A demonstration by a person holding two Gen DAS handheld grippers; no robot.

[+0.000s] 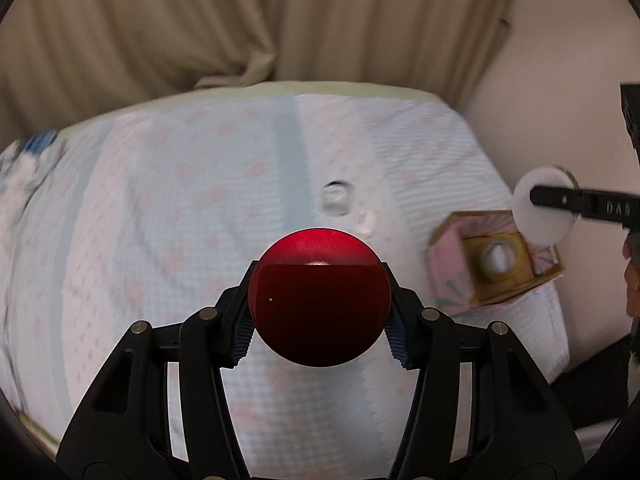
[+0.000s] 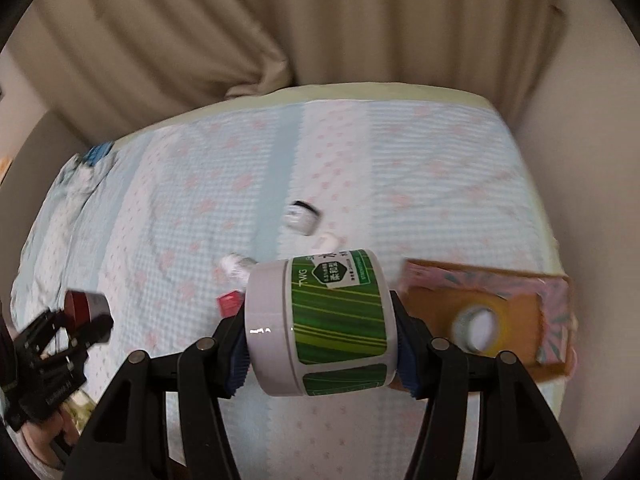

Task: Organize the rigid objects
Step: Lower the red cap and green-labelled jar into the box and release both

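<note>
- Red round container (image 1: 319, 298): clamped between the blue ribbed pads (image 1: 243, 334) of the left tongs (image 1: 319, 300), held clear above the bed (image 1: 200, 200); also visible at far left of the right wrist view (image 2: 86, 304), gripped in the left tongs (image 2: 90, 322).
- White jar with green striped label (image 2: 320, 322): lying sideways, clamped at both ends by the right tongs (image 2: 322, 326), held above the bed (image 2: 440, 184) and just left of the box.
- Same jar in the left wrist view: round white end face (image 1: 542, 210) pinched by one black finger of the right tongs (image 1: 536, 198) at the right edge.
- Open cardboard box, pink patterned outside (image 2: 500, 312): resting near the right edge of the bed, opening turned toward the cameras; also seen at (image 1: 496, 256).
- Roll of tape (image 2: 478, 326): lying inside the box; seen at (image 1: 498, 260).
- Small clear jar with dark rim (image 2: 302, 216): lying on the bed near centre, well apart from both tongs; blurred at (image 1: 336, 198).
- Small white item (image 2: 328, 242) just beside it; kind not discernible.
- White-capped item (image 2: 236, 266) and small red box (image 2: 229, 304): on the bed, left of the green-label jar, partly hidden.
- Beige curtain (image 2: 280, 20): hanging behind the bed.
</note>
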